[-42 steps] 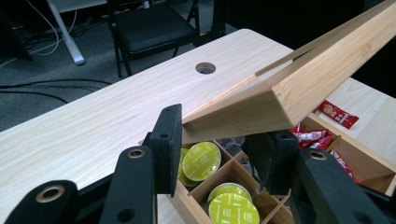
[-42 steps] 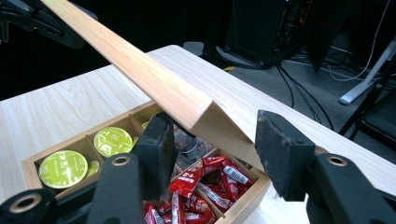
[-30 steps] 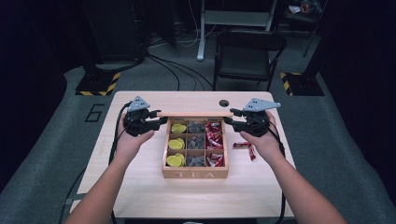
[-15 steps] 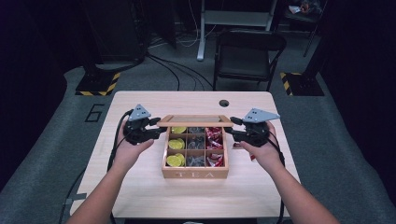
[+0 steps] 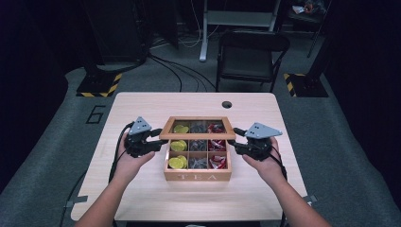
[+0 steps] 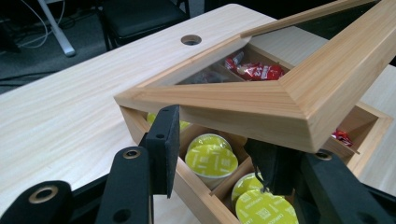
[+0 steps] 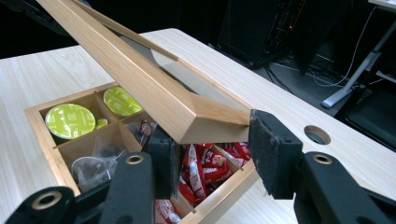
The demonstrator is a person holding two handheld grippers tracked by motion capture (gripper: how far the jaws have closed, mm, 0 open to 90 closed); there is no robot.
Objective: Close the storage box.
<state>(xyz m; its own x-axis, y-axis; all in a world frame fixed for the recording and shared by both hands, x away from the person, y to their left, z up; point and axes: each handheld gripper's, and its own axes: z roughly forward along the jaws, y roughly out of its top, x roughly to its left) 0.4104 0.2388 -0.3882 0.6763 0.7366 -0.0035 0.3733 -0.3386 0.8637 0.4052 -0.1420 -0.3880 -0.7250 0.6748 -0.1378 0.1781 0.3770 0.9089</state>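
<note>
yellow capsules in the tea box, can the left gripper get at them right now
Probably not yet. The left gripper has its jaws around the front corner of the lid, which hangs half lowered over the yellow capsules. It would need to let go and the lid be lifted first.

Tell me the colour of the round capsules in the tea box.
Yellow-green capsules, clearest in the left gripper view, in the tea box.

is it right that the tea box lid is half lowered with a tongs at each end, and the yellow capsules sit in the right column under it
Not quite. The high view shows the yellow capsules in the left column of the tea box; the right column holds red packets. The rest stands: the lid is half lowered, with the left tongs and right tongs at its ends.
</note>
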